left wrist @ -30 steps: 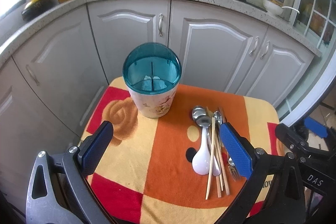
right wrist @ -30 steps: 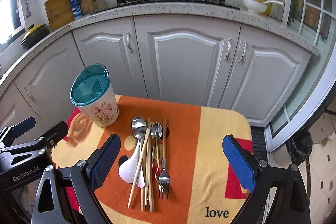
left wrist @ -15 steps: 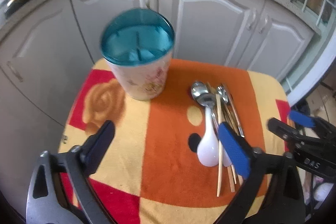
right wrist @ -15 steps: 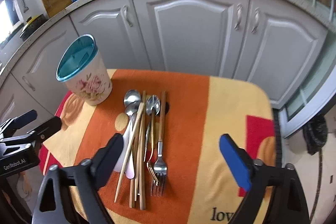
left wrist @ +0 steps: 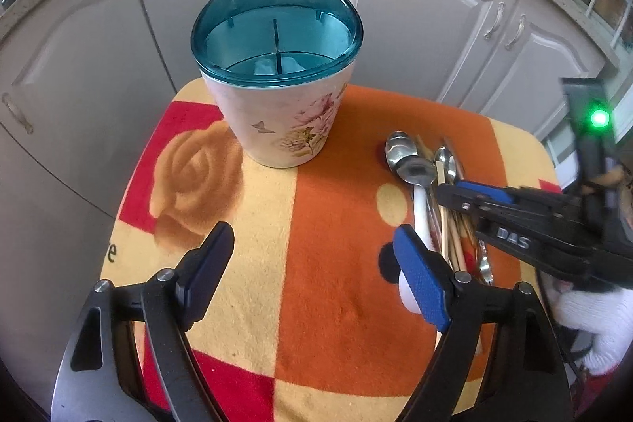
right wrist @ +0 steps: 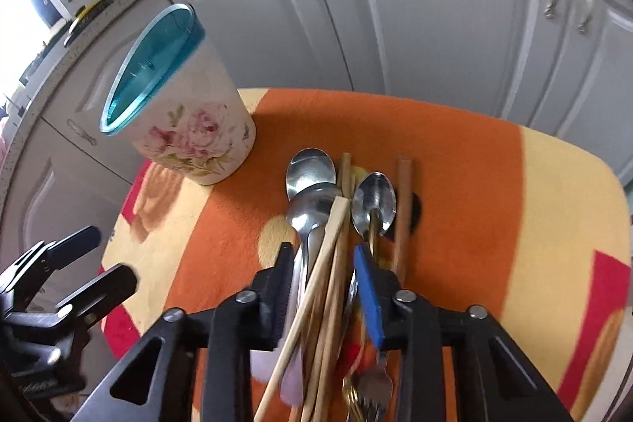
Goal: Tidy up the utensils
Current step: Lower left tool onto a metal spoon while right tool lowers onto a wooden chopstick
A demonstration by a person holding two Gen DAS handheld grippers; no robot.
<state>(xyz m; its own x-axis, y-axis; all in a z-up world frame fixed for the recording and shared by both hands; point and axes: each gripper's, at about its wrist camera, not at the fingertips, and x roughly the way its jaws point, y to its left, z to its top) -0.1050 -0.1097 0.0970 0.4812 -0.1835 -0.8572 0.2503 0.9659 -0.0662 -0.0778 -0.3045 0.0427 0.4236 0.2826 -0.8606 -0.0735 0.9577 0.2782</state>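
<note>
Left gripper (left wrist: 312, 271): hangs low over the worktop (left wrist: 336, 303), jaws wide apart and holding nothing, aimed toward the holder.
Right gripper (right wrist: 324, 263): down on the utensils, jaws drawn in close around the bundle of chopsticks and spoon handles; whether they actually pinch it cannot be told from the blurred view.
Utensils (right wrist: 328, 224): lie in one heap on the orange band of the cloth, to the right of the holder and apart from it.
Spoons (right wrist: 310, 176): two steel bowls overlap at the far end of the heap, a third steel spoon (right wrist: 374, 202) just beside them.
Chopsticks (right wrist: 316, 275): pale wooden sticks lie lengthwise across the spoon handles; a darker one (right wrist: 403, 208) lies along the right edge.
White spoon (left wrist: 419, 202): partly hidden under the sticks and the left gripper's blue pad.
Fork (right wrist: 370, 392): tines show at the near end, blurred.
Holder (left wrist: 279, 93): floral cup with a teal divided top, upright at the far left of the cloth (left wrist: 198, 184).
Backdrop: grey cabinets (left wrist: 415, 6).
</note>
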